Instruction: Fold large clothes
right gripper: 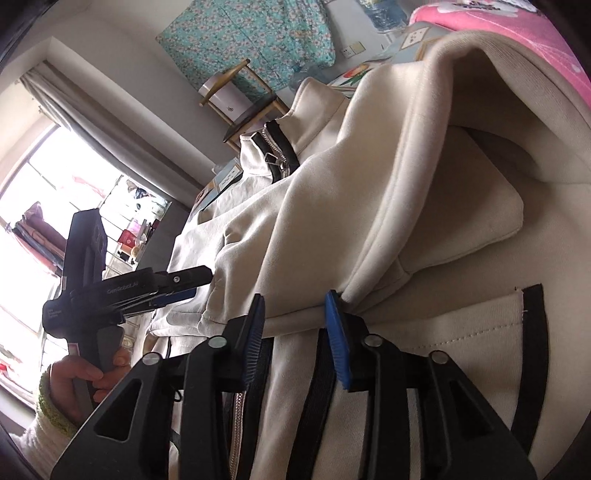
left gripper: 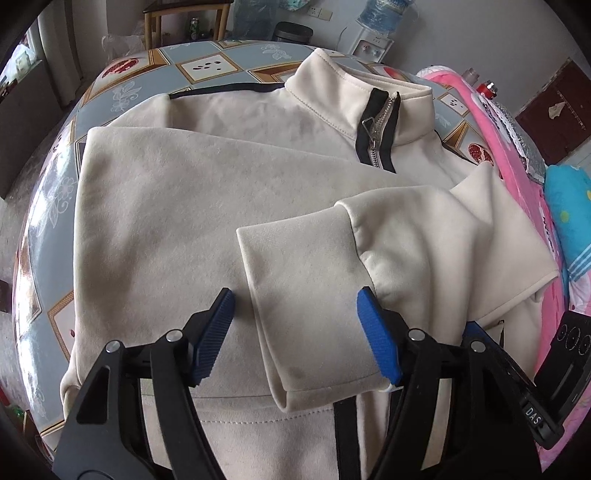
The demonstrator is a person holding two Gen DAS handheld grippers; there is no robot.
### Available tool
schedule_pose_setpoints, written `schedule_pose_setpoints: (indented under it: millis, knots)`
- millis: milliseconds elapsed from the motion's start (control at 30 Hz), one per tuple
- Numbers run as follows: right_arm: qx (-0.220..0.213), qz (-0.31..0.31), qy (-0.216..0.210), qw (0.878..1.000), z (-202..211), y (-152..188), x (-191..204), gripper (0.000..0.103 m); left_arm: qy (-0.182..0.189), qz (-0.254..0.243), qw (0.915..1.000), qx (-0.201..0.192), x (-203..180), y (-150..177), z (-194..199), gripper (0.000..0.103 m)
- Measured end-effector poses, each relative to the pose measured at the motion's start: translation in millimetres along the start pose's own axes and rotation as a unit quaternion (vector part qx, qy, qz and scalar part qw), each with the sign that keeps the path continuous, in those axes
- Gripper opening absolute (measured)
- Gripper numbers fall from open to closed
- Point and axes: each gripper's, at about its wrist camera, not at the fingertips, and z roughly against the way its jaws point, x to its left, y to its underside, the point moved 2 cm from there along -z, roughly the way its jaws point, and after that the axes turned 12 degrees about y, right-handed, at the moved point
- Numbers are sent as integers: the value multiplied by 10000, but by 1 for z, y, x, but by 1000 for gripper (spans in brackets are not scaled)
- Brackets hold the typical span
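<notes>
A cream zip-up jacket (left gripper: 192,184) with a stand collar and black-edged zipper (left gripper: 376,136) lies face up on the table. Both sleeves are folded across its chest; the right sleeve's cuff (left gripper: 306,295) lies between my left gripper's fingers. My left gripper (left gripper: 295,314) is open, blue pads on either side of the cuff without pinching it. In the right wrist view my right gripper (right gripper: 295,317) is open, close to a folded edge of the jacket (right gripper: 332,221) by its black-striped hem (right gripper: 321,369). The left gripper (right gripper: 155,288) shows there too, held in a hand.
The table has a patterned blue and brown cloth (left gripper: 199,66). Pink bedding (left gripper: 517,166) and a blue cloth (left gripper: 569,206) lie along the right edge. A wooden chair (right gripper: 243,107), a water dispenser (left gripper: 373,40) and a bin (left gripper: 293,31) stand beyond the table.
</notes>
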Motion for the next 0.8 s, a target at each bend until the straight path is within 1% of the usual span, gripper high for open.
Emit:
schedule_pose_setpoints:
  millis: [67, 100, 133, 167, 233, 267, 333, 433, 500, 633, 733, 800]
  knots:
    - [-56, 129, 51, 9999, 2, 0, 3, 45, -121, -171, 9998, -7, -5, 0, -2, 64]
    - [-90, 207, 95, 9997, 4, 0, 7, 47, -190, -293, 9994, -18, -7, 0, -3, 56]
    - [-114, 263, 126, 9995, 5, 1, 8, 48, -275, -406, 9988, -27, -10, 1, -3, 45]
    - [-136, 314, 151, 9993, 6, 1, 9, 49, -353, -504, 9981, -40, -12, 1, -3, 39]
    - [-163, 368, 159, 9991, 7, 1, 10, 49, -513, -650, 9965, -78, -12, 1, 0, 12]
    - [-172, 372, 160, 9990, 8, 1, 10, 49, -549, -710, 9959, -93, -12, 1, 2, 8]
    - [-188, 363, 123, 9991, 9, 1, 9, 49, -421, -796, 9959, -123, -14, 1, 10, 7]
    - [-181, 318, 98, 9993, 9, 0, 7, 49, -513, -1152, 9916, -293, -24, 5, 26, 7]
    - [-192, 296, 86, 9993, 10, 1, 6, 49, -476, -1266, 9901, -377, -31, 8, 34, 6]
    - [-221, 270, 66, 9994, 13, 2, 4, 49, -377, -1323, 9888, -573, -39, 7, 50, 5]
    - [-257, 259, 43, 9993, 13, 0, 5, 50, -270, -1241, 9892, -731, -41, 2, 63, 5]
    - [-290, 298, 26, 9991, 14, 1, 7, 54, -272, -1213, 9882, -891, -40, -3, 76, 5]
